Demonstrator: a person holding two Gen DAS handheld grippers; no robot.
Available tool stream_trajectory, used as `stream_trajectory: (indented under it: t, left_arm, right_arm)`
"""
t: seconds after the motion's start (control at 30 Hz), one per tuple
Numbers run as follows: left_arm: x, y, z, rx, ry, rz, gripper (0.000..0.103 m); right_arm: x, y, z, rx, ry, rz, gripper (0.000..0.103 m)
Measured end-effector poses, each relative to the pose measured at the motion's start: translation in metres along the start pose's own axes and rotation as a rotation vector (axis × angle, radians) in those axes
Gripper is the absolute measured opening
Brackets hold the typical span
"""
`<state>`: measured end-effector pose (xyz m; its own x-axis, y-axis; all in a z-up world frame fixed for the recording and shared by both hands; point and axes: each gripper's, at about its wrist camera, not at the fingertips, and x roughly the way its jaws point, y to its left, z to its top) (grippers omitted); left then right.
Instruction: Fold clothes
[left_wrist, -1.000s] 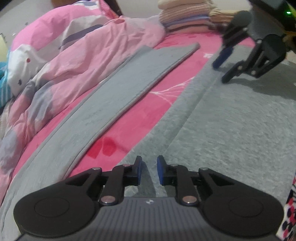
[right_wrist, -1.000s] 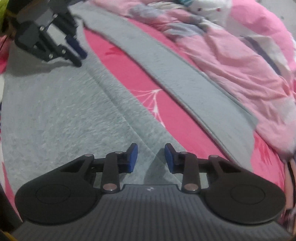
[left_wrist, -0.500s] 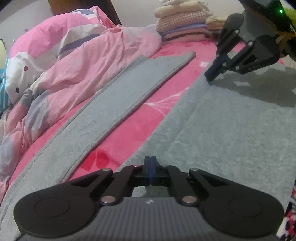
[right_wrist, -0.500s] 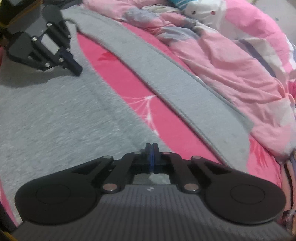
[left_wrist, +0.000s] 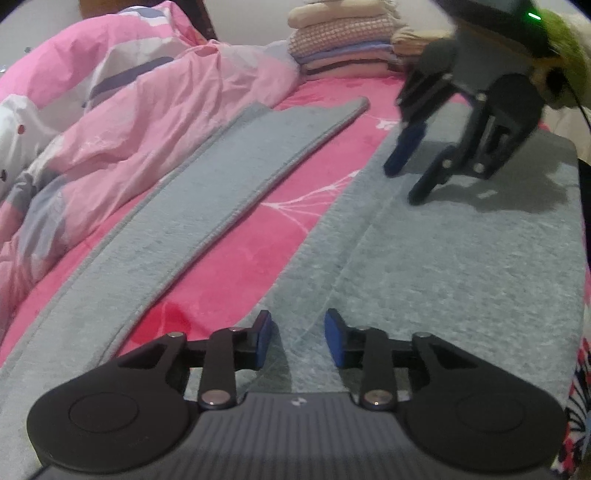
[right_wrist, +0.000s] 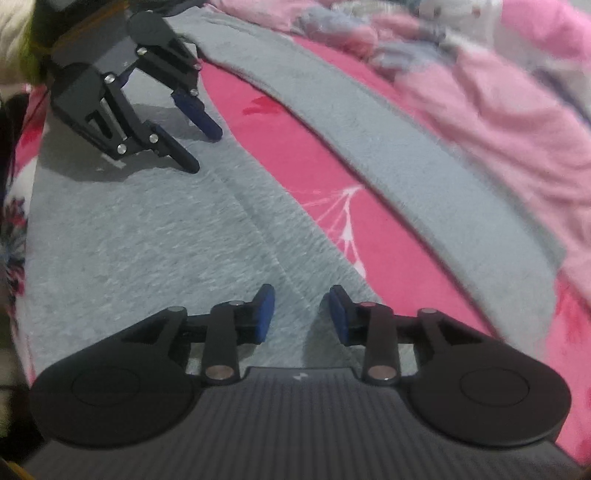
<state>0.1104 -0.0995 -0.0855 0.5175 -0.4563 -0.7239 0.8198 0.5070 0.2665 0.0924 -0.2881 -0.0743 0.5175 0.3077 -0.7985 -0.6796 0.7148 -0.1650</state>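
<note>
Grey garment lies spread flat on the bed, over a bright pink sheet; its main panel sits directly under and ahead of both claws, w/ a lengthwise crease running from between the left claw's fingers toward the right claw. Left claw: jaws part-open, narrow gap, having just been opening; blue pads clear of the cloth, nothing gripped, only flat fabric beneath the gap. Right claw: same state, jaws just reopened to a narrow gap, no cloth pinched betw. pads. In the left wrist view the right claw is seen far ahead and to the right, tips angled down at the garment's far end; whether tips touch the cloth cannot be told. In the right wrist view the left claw sits ahead-left, likewise tipped down over the grey panel. Long grey strip of the garment runs left of the left claw, sep. from the main panel by a wedge of pink sheet. Crumpled pink duvet beyond the strip. Stack of folded clothes far ahead of the left claw.
</note>
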Motion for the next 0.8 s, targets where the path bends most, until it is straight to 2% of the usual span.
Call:
stream_trajectory:
  t: [0.13, 0.2, 0.27, 0.33, 0.47, 0.67, 0.8]
  left_arm:
    - [0.005, -0.006, 0.001, 0.032, 0.002, -0.018, 0.011]
    - [0.006, -0.008, 0.001, 0.034, -0.007, -0.016, 0.008]
    - [0.006, -0.009, 0.002, 0.028, -0.018, -0.011, 0.004]
    - [0.005, -0.009, 0.002, 0.023, -0.029, -0.006, 0.0]
    - [-0.003, -0.01, 0.004, 0.021, -0.055, -0.001, 0.0]
    - [-0.016, -0.001, 0.015, 0.012, -0.103, 0.047, 0.0]
    - [-0.014, 0.006, 0.019, -0.015, -0.106, 0.069, 0.0]
  right_arm:
    - [0.01, -0.005, 0.006, 0.011, 0.055, 0.043, 0.031]
    - [0.012, -0.001, 0.008, -0.003, 0.066, 0.038, 0.023]
    - [0.01, 0.007, 0.011, -0.011, 0.063, 0.016, 0.007]
    - [0.006, 0.014, 0.011, -0.021, 0.052, -0.018, 0.004]
    - [-0.004, 0.013, 0.008, 0.018, 0.015, -0.051, 0.003]
    - [-0.017, 0.011, 0.015, 0.01, -0.034, -0.11, 0.003]
    - [-0.012, 0.007, 0.019, 0.009, -0.058, -0.153, 0.003]
